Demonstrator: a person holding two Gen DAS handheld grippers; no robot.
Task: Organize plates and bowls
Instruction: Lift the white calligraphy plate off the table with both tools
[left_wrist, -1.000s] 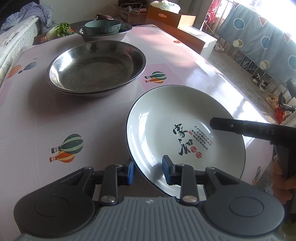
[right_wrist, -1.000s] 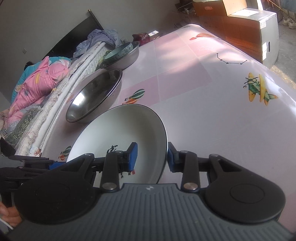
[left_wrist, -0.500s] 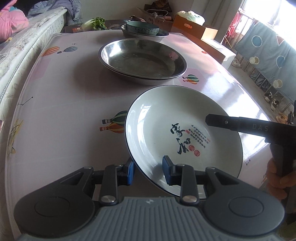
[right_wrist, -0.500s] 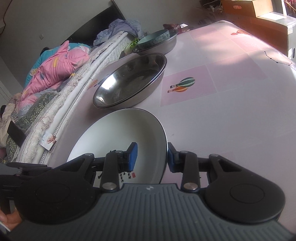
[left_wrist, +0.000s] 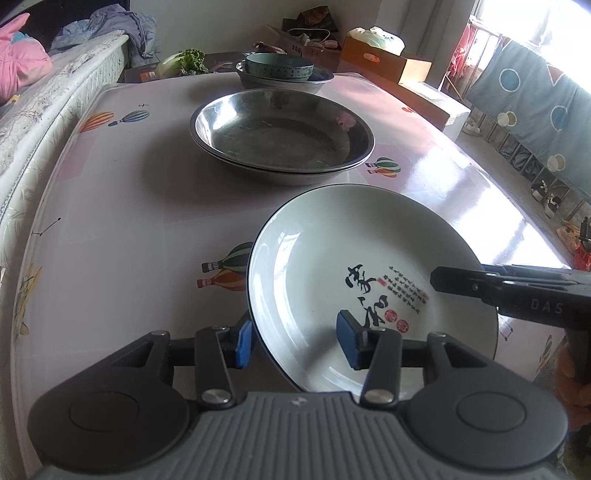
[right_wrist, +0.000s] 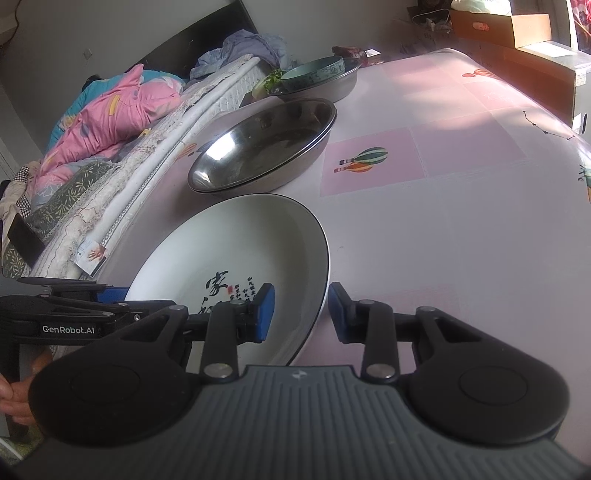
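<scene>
We are holding one white plate (left_wrist: 369, 280) with both tongs.
Our left gripper (left_wrist: 297, 341) is opening around its rim; our right gripper (right_wrist: 301, 312) is squeezing it. Only the right view is showing pink bedding (right_wrist: 118, 110).

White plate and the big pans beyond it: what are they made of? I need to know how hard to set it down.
White plate: looks like glazed ceramic, glossy with window glare, a dark rim line and printed calligraphy; could be melamine. Large pans: bare metal, probably stainless steel, with mirror-like reflections and a thin rolled rim; two seem nested.
</scene>
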